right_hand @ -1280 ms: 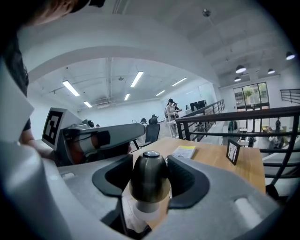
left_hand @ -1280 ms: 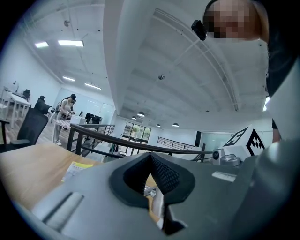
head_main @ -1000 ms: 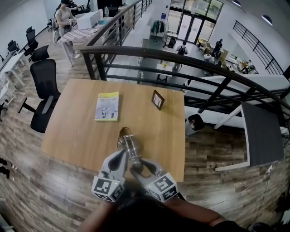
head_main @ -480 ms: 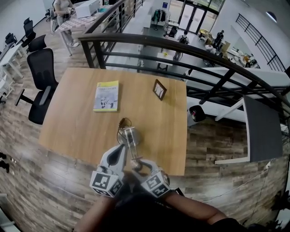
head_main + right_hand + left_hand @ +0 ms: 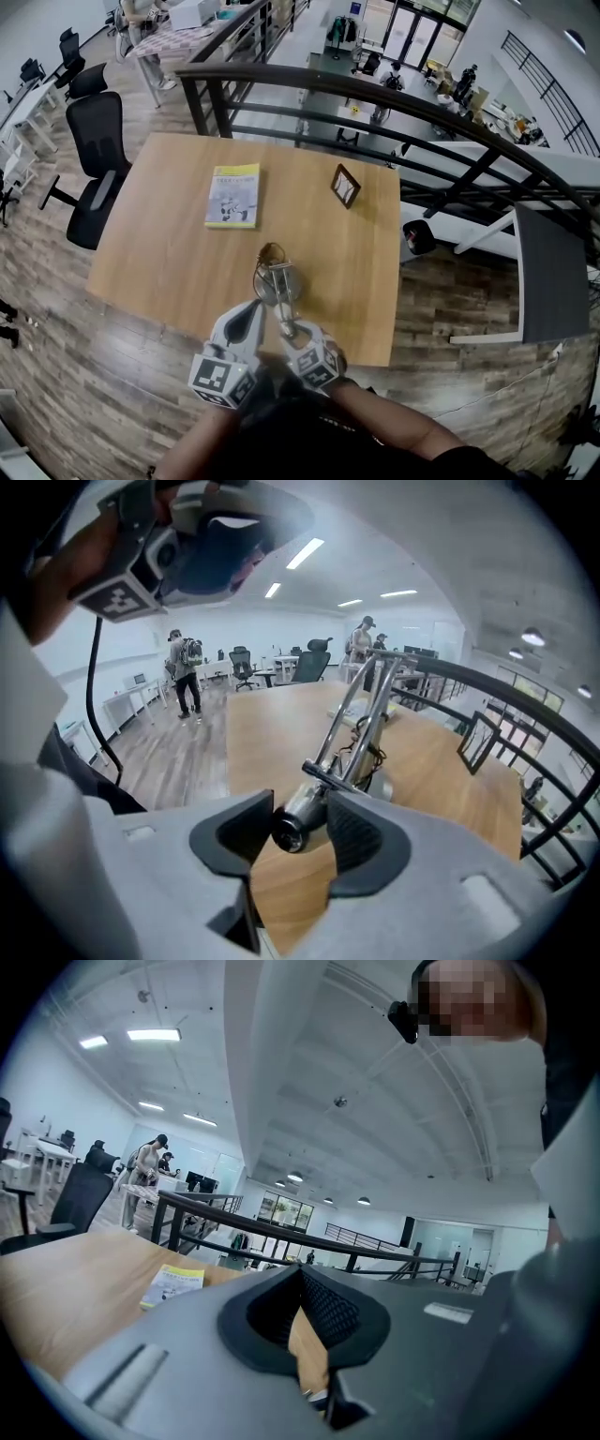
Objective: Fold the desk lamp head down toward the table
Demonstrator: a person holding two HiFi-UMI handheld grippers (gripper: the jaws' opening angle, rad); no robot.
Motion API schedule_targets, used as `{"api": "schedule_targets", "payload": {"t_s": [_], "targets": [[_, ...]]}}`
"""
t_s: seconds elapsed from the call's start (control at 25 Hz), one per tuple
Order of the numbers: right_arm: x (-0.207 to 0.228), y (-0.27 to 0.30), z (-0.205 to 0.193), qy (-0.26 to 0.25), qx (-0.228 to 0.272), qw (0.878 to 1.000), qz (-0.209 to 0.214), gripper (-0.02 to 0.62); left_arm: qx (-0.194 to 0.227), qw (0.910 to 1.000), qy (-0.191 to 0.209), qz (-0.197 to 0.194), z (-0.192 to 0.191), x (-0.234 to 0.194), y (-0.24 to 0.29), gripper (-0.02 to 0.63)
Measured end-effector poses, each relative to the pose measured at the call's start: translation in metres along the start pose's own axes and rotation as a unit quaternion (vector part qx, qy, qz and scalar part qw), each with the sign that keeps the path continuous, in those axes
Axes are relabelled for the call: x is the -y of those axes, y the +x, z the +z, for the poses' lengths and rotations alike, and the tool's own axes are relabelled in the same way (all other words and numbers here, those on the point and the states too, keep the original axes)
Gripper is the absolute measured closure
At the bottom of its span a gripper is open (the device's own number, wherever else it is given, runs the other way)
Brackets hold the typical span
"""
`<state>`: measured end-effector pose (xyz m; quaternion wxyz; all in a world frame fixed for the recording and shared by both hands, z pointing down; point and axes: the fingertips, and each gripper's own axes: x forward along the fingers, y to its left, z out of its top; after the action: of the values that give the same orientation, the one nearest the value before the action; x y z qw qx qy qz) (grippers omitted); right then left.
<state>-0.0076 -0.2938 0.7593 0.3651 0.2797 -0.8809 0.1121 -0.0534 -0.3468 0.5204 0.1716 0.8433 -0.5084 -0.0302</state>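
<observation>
A chrome desk lamp (image 5: 278,286) stands near the front edge of the wooden table (image 5: 169,253), its two-rod arm (image 5: 354,726) leaning toward me. The lamp head (image 5: 296,819), a short metal cylinder, lies between the pads of my right gripper (image 5: 300,834), whose jaws are closing and pressing on it. In the head view the right gripper (image 5: 292,336) is just in front of the lamp. Beside it on the left, my left gripper (image 5: 255,321) hangs over the table edge. Its pads (image 5: 323,1309) meet at the tips with nothing between them.
A yellow book (image 5: 232,195) lies at the table's back left and a small picture frame (image 5: 345,185) stands at the back right. A dark railing (image 5: 375,94) runs behind the table. A black office chair (image 5: 98,141) stands to the left.
My right gripper has sunk toward the table with the lamp head, and the lamp arm now leans lower. The left gripper has dropped only a little.
</observation>
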Motion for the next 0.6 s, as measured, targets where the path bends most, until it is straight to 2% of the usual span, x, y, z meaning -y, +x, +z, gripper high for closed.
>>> {"api": "schedule_targets", "payload": {"t_s": [0.32, 0.6], "targets": [[0.011, 0.03, -0.01, -0.01, -0.006, 1.0, -0.023, 0.43, -0.002, 0.9999, 0.0, 0.01, 0.006, -0.009, -0.002, 0.604], [0.012, 0.027, -0.007, -0.007, -0.003, 1.0, -0.025, 0.428, -0.002, 0.9999, 0.002, 0.011, 0.008, -0.004, -0.006, 0.604]]}}
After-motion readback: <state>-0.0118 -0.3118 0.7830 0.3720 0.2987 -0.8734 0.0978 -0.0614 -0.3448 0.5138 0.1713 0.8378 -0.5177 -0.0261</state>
